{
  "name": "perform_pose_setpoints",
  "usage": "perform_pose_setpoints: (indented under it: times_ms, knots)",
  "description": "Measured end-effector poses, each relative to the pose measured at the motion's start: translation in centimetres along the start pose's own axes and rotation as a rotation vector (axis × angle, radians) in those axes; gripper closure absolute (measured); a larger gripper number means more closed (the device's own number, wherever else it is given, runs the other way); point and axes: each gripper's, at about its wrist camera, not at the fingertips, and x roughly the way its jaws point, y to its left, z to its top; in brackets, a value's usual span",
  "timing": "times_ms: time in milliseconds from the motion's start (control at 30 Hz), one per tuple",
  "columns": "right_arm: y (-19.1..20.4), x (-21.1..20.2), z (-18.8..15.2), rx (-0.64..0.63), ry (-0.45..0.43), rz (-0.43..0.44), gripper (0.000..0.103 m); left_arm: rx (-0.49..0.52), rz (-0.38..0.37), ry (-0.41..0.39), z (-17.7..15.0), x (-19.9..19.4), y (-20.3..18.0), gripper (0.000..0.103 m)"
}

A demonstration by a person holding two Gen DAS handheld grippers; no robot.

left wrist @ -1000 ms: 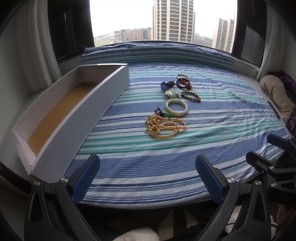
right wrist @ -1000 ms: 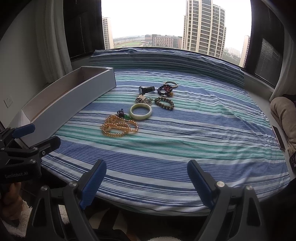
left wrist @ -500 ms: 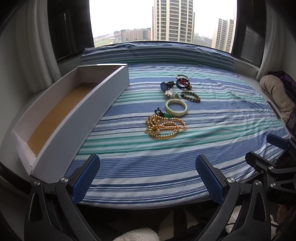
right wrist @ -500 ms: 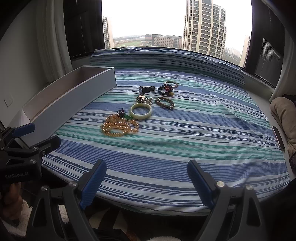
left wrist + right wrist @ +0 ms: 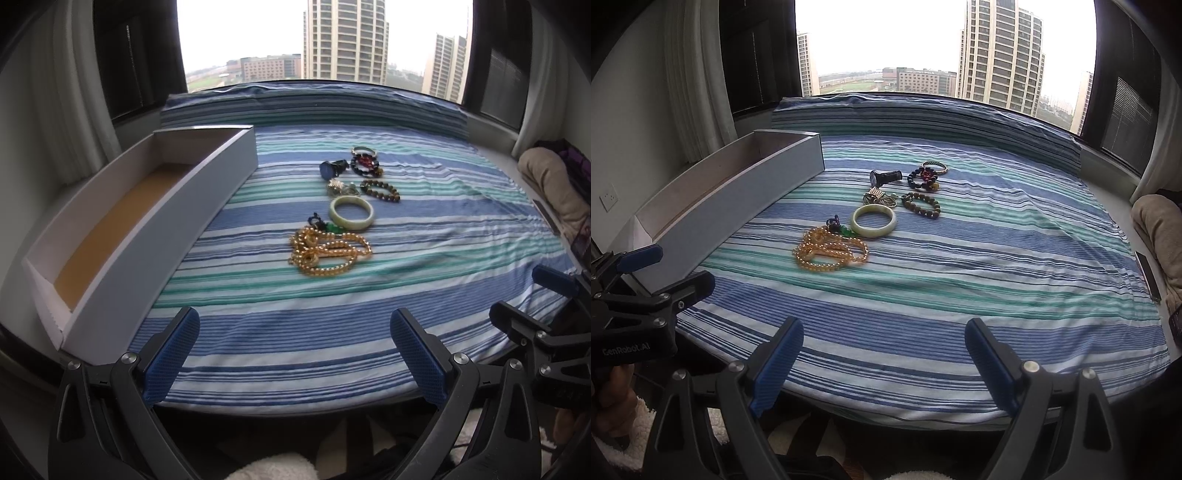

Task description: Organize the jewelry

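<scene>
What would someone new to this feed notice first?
Probably the gold bead necklace heaped mid-sheet, nearest both cameras, with the pale jade-coloured bangle just beyond it and smaller beaded bracelets behind. Next, the long white cardboard box, nothing visible inside, lying along the left edge of the blue-and-green striped bedsheet. Both the left gripper and right gripper hang open, holding nothing.

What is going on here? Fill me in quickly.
A person holds two grippers at the near edge of a striped bedspread, nothing picked up yet. The left gripper and right gripper are both open and empty. The jewelry lies loose in a cluster: gold bead necklace, pale bangle, beaded bracelets. The long white box to the left looks empty.
</scene>
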Motion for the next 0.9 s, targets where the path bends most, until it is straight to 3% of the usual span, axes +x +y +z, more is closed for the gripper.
perform_pose_setpoints:
  times_ms: [900]
  knots:
    - [0.2,0.19,-0.06,0.001,0.005,0.002,0.012,-0.007,-0.001,0.012,-0.21,0.13,0.2,0.001]
